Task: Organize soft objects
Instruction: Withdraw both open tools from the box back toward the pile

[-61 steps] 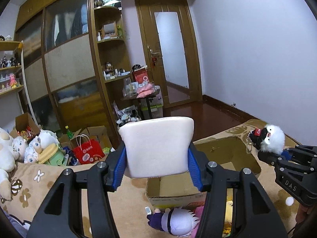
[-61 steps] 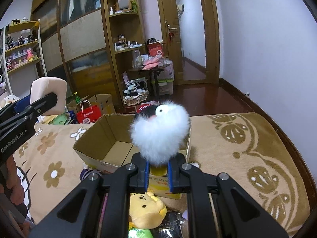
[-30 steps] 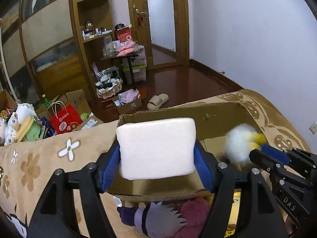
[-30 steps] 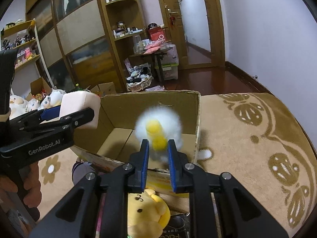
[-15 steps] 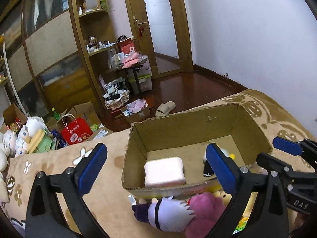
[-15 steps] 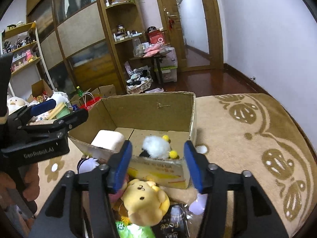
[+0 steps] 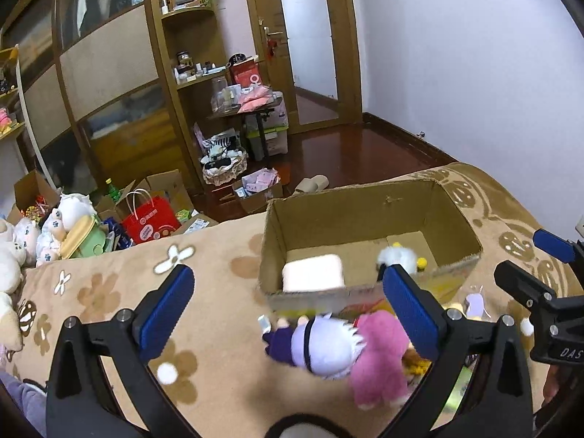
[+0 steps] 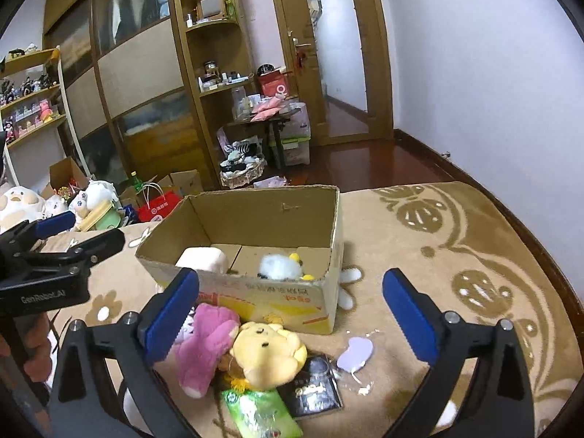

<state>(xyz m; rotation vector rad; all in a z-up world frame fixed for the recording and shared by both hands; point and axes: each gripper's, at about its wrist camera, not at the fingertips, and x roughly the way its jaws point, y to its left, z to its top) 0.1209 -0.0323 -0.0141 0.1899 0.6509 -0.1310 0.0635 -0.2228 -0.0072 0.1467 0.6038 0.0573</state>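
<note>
An open cardboard box point(image 7: 346, 215) point(image 8: 270, 215) stands on the patterned blanket. Inside it lie a white foam block point(image 7: 314, 272) point(image 8: 202, 259) on the left and a white fluffy toy point(image 7: 396, 255) point(image 8: 279, 266) on the right. My left gripper point(image 7: 288, 281) hovers before the box, its jaws opening wide with nothing between them. My right gripper point(image 8: 291, 276) is likewise opening and holds nothing. In front of the box lie a purple-and-white doll point(image 7: 321, 346), a pink plush point(image 7: 379, 357) point(image 8: 204, 343) and a yellow bear point(image 8: 266, 354).
A green packet point(image 8: 259, 408), a black packet point(image 8: 315, 388) and a lilac tag point(image 8: 356, 354) lie near the plush toys. More stuffed animals point(image 7: 22, 241) and a red bag point(image 7: 149, 222) sit at the left, past the blanket's edge. Cluttered floor and shelves lie beyond.
Both grippers opened: the foam block and the fluffy toy dropped into the box. Both have since drawn back and up from the box.
</note>
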